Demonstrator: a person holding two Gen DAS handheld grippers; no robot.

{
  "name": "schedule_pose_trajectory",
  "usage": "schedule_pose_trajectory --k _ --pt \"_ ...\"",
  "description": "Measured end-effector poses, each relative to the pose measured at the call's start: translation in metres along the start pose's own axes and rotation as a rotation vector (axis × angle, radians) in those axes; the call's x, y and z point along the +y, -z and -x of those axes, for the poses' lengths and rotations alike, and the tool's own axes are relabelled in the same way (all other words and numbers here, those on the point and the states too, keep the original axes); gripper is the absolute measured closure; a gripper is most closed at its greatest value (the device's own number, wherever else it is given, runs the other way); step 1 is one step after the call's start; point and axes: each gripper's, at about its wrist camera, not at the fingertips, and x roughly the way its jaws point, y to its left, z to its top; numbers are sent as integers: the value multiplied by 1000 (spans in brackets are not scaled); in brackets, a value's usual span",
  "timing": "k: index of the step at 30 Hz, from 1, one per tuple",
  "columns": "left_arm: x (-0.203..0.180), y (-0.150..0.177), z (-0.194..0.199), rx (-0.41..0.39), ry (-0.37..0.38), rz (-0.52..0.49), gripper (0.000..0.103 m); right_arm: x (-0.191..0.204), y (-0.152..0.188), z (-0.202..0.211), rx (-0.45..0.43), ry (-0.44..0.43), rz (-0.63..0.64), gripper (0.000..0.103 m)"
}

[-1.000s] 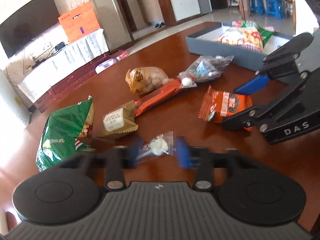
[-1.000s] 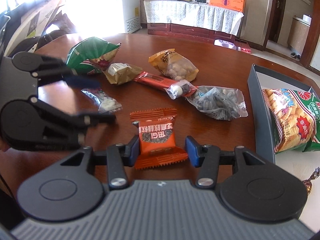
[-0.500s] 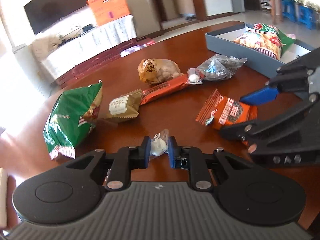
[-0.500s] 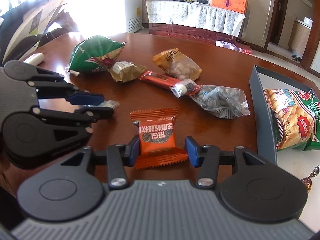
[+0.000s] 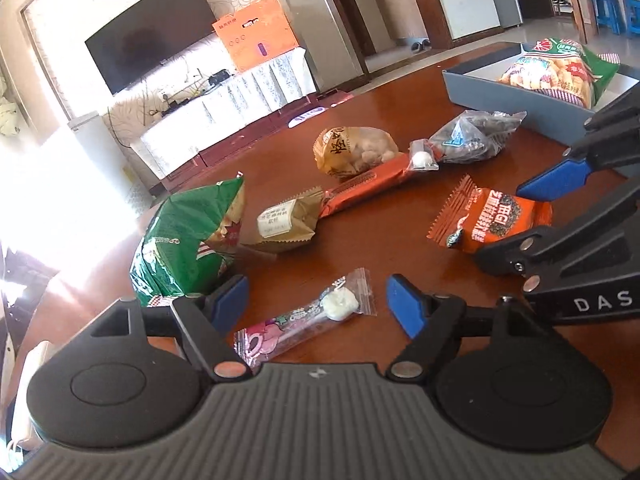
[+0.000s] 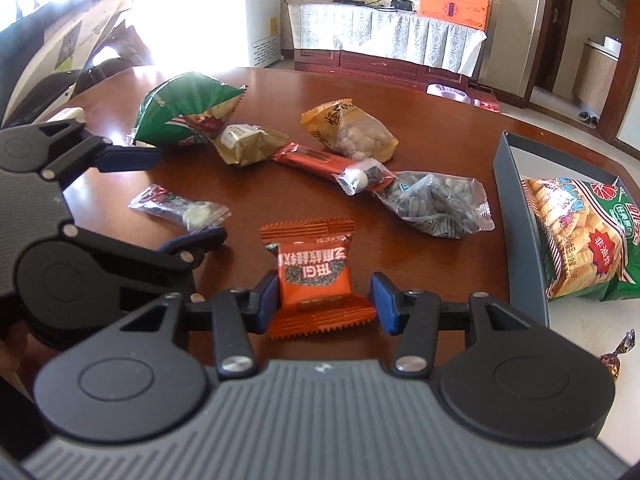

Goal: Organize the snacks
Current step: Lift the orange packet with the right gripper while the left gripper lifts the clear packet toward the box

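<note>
Two grippers over snacks scattered on the counter [image 5: 280, 152]

The left gripper [image 5: 316, 300] has fingers parting, clear of the clear candy packet [image 5: 308, 320] lying between them. The right gripper [image 6: 324, 304] straddles the orange packet [image 6: 316, 276], left finger touching it, right finger apart. The grey tray [image 6: 516, 216], right of the orange packet, holds a cracker bag [image 6: 580, 232].

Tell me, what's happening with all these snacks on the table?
A person is sorting snacks with two tools. The left hand-held gripper is opening around a small clear candy packet lying on the table. The right hand-held gripper sits around an orange packet. A big snack bag is already in the grey box.
</note>
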Motion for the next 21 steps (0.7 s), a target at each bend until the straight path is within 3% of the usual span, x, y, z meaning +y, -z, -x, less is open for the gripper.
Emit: schedule_pose_trajectory --k 1,3,5,7,21 --pt "1 -1 0 2 27 4 35 0 0 0 1 -2 -2 50" --pt "1 -2 2 9 96 23 74 0 0 0 0 0 1 50" --pt "-8 -2 3 2 84 -20 84 1 -1 0 -2 -3 12 51" --pt "-17 0 5 -9 65 -63 86 3 -1 1 -4 6 21 52" --pt "-23 -5 19 -58 15 -68 87 1 -3 20 -83 16 -12 52"
